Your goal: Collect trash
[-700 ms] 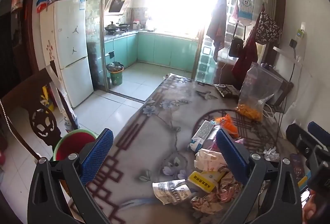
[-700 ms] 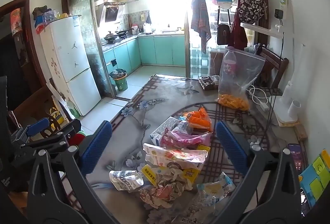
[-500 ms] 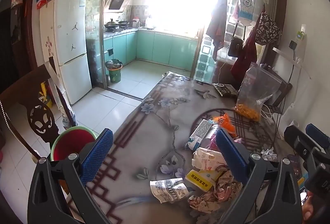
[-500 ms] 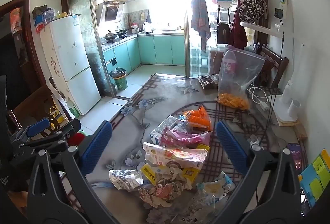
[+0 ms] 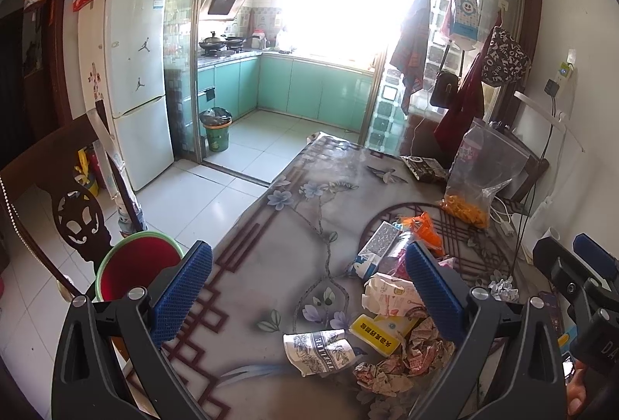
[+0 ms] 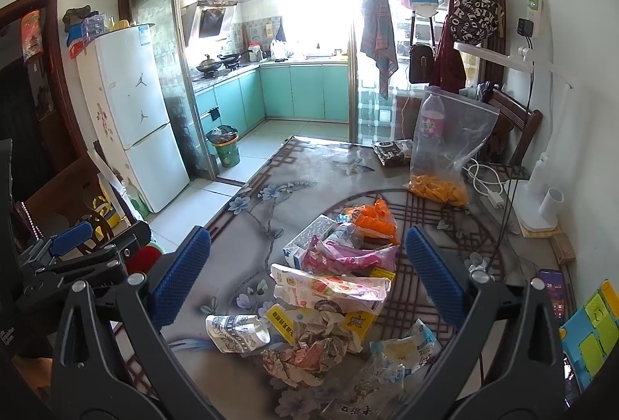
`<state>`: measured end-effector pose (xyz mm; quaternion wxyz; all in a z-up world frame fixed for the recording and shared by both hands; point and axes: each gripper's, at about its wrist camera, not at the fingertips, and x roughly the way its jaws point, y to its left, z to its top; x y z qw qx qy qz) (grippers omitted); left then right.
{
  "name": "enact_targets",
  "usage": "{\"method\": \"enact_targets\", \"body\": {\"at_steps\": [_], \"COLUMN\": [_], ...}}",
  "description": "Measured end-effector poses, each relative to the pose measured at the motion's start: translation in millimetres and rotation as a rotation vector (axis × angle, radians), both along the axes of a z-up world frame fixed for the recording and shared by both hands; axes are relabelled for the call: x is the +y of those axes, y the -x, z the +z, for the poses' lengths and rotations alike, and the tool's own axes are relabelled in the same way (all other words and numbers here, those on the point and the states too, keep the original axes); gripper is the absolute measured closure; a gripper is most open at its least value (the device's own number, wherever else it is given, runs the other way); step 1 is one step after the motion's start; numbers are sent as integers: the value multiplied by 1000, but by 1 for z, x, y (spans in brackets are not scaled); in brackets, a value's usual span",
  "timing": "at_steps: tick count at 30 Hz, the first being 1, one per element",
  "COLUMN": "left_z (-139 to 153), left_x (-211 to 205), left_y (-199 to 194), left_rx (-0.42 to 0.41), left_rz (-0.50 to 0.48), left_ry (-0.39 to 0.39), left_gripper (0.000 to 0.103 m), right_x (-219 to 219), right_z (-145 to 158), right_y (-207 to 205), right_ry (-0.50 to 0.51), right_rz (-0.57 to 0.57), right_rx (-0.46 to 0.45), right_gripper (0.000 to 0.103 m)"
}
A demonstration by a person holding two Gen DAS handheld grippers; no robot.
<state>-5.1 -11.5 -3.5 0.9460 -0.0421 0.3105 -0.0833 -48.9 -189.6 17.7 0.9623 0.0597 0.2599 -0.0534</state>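
Left wrist view: left claw [image 5: 309, 288] spread wide, nothing between the blue pads [image 5: 182, 290], hovering above the bench [image 5: 271, 226]. Trash pile [image 5: 390, 327] sits at 4 o'clock, partly behind the right-hand pad. In it: crumpled printed wrapper [image 5: 319, 346] nearest the middle, yellow box [image 5: 379, 333] touching it at 3 o'clock, crushed red-white paper [image 5: 402, 362] at the pile's 5 o'clock, white wrapper [image 5: 387, 298] on top, carton [image 5: 377, 246] and orange bag [image 5: 423, 226] at 12. Red bucket [image 5: 137, 267] on the floor at 9 o'clock, beside the bench edge. Zip bag [image 5: 477, 180] with orange snacks stands at 2 o'clock, well apart from the pile. Right claw's body shows at 3 o'clock, frame edge.

Right wrist view: right claw [image 6: 309, 284] also spread wide, gripping nothing, above the pile [image 6: 329, 288], which lies between its pads [image 6: 433, 276]. Pink wrapper [image 6: 348, 257] lies on the carton [image 6: 309, 242]; orange bag [image 6: 373, 220] at the pile's 1 o'clock. Printed wrapper [image 6: 236, 331] at 7, clear wrapper [image 6: 398, 354] at 5. Zip bag [image 6: 445, 149] at 1 o'clock, bottle [image 6: 431, 118] behind it. Phone [image 6: 555, 290] at 3 o'clock near the bench edge. Left claw's body at 9 o'clock.
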Motion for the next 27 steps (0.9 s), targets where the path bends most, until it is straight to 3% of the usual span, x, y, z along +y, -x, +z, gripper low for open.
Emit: {"method": "enact_targets", "body": {"at_steps": [22,27], "left_z": [1,-4], "left_x": [5,3], "left_y": [2,-2], "left_rx": [-8,4], "left_rz": [21,37], "left_ry": [-6,-57], "left_gripper": [8,8], "right_x": [1,-1], "right_z": [-3,-7], "right_y": [-1,-3], "right_ry": [-6,5], "right_rz": [9,0], "right_rx": [-8,11], "right_gripper": [3,3]}}
